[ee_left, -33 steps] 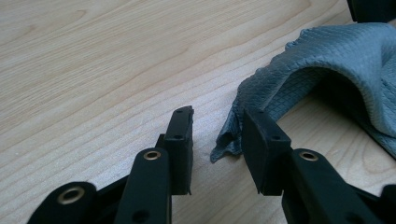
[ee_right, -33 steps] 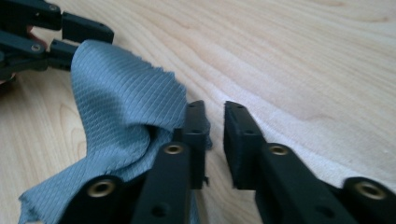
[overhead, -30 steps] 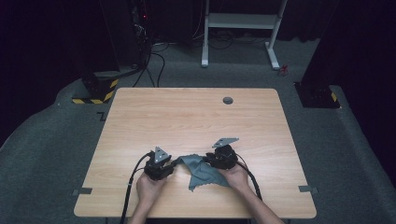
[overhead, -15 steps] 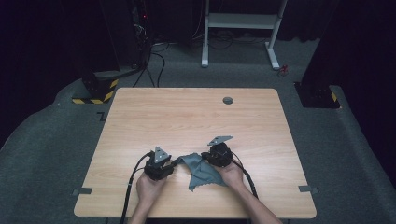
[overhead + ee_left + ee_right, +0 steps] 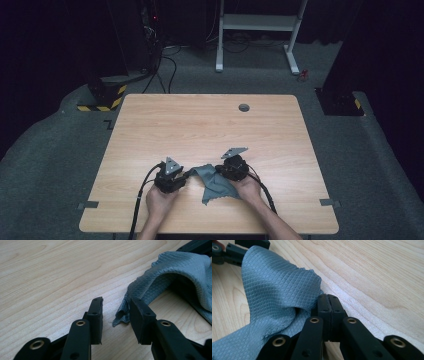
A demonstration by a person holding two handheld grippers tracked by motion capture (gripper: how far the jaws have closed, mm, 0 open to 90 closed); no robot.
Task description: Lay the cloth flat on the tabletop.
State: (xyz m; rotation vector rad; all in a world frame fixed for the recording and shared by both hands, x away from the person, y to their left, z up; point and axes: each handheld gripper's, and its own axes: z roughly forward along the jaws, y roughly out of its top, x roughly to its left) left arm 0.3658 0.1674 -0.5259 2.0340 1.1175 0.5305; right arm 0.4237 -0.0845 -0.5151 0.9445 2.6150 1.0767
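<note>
A grey cloth [image 5: 212, 182] with a diamond weave lies crumpled on the wooden table [image 5: 200, 125] near its front edge, between my two grippers. My right gripper [image 5: 218, 173] is at the cloth's right side. In the right gripper view its jaws [image 5: 328, 300] are pressed together on the edge of the cloth [image 5: 274, 285], which bulges up beside them. My left gripper [image 5: 186, 175] is at the cloth's left end. In the left gripper view it [image 5: 115, 307] stands open, and a curled corner of the cloth [image 5: 175, 267] lies in the gap close to the right-hand jaw.
A small dark round grommet [image 5: 244, 107] is set into the table near its far edge. The other gripper's black jaws show at the top left of the right gripper view [image 5: 227, 250] and at the top right of the left gripper view [image 5: 197, 245].
My right gripper has edged slightly left onto the cloth. The left gripper and the rest of the cloth look the same.
</note>
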